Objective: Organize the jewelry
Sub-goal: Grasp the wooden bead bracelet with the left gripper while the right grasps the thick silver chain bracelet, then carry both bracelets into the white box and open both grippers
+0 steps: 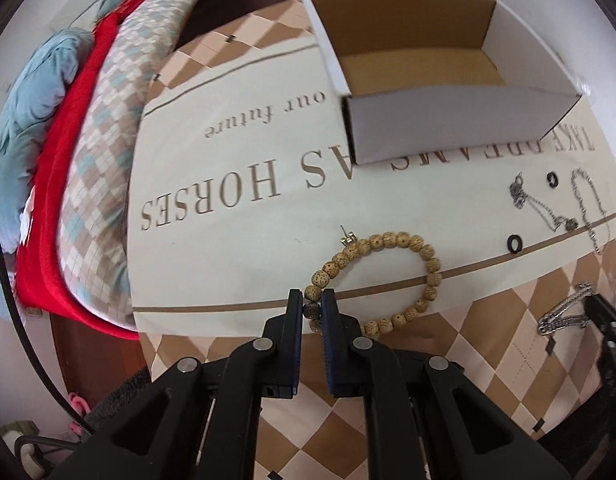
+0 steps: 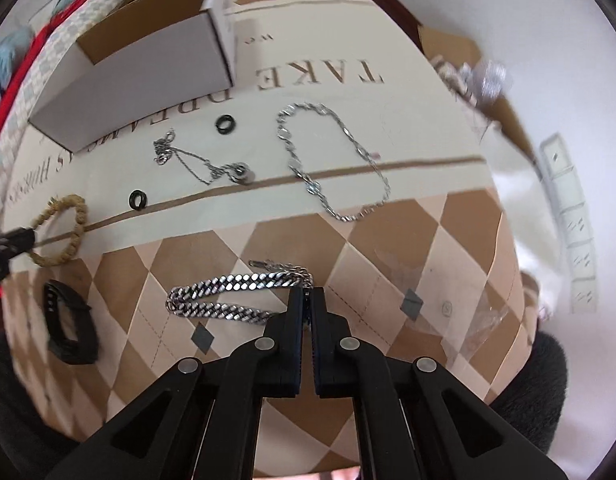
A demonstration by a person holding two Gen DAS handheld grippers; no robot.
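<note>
Jewelry pieces lie spread over a tabletop (image 1: 235, 208) covered with a cream printed cloth bordered in tan diamonds. Largest item: an open cardboard box (image 1: 448, 128), white outside, brown inside, standing at the far side of the cloth with nothing visible in it. Wooden bead bracelet (image 1: 388, 276), lying as a ring on the cloth near the brown stripe; the left hand-held gripper (image 1: 312, 308) is clenched on its beads at one side. Heavy silver curb-chain bracelet (image 2: 231, 292), folded double on the diamond border; the right hand-held gripper (image 2: 308, 300) is clenched on its end. Fine silver link bracelet (image 2: 336, 164), laid as a loop across the stripe. Thin silver necklace (image 2: 199, 164) with a round pendant, beside it. Black band (image 2: 69, 328), near the cloth's edge. Two small black rings (image 2: 225, 124), well apart. One small gold earring stud (image 1: 348, 237), touching the bead bracelet.
</note>
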